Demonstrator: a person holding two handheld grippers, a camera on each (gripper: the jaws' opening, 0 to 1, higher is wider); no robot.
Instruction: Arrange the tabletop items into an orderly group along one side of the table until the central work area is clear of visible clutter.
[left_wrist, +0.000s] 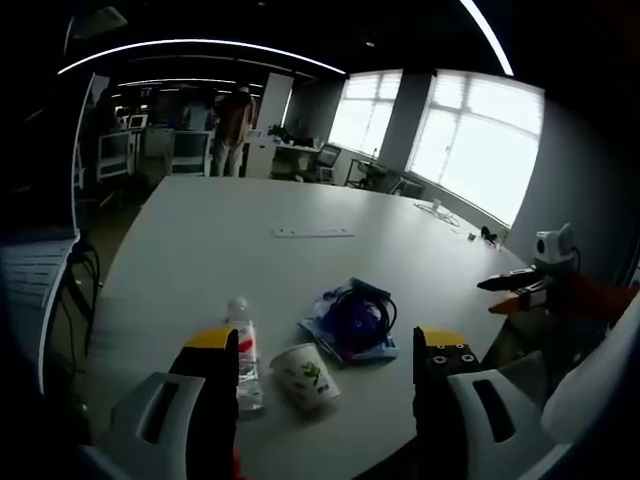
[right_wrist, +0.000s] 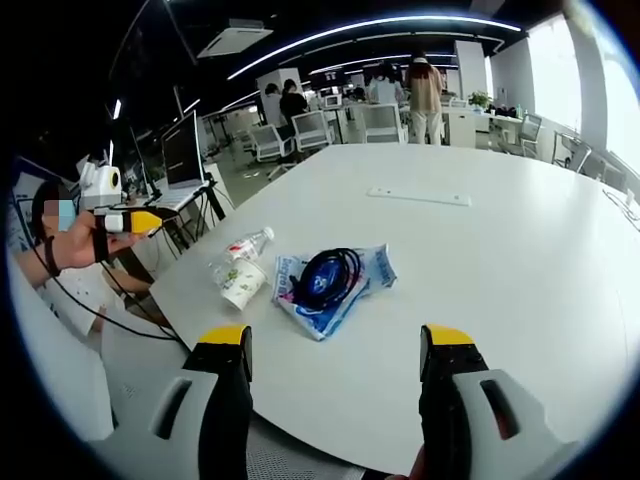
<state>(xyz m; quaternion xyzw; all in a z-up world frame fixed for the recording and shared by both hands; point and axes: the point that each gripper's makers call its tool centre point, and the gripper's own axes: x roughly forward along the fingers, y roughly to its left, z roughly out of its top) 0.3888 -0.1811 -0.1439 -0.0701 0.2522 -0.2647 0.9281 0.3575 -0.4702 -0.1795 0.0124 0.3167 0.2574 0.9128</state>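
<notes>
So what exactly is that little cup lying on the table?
The cup looks like a white paper cup with a small green print on its side. It lies tipped on its side on the white table, near the edge, open mouth showing in the left gripper view. A clear plastic bottle lies right against it, and a blue packet with a coiled dark cable sits just beside it.

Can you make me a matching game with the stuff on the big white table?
Things:
1. water bottle
2. paper cup
3. black cable coil
4. white strip

Clues:
A. rests on the blue-and-white packet
B. lies flat and alone, far from the other items
C. clear, lying down, with a red label
D. tipped on its side, with a green print

Pairs: 1-C, 2-D, 3-A, 4-B
</notes>
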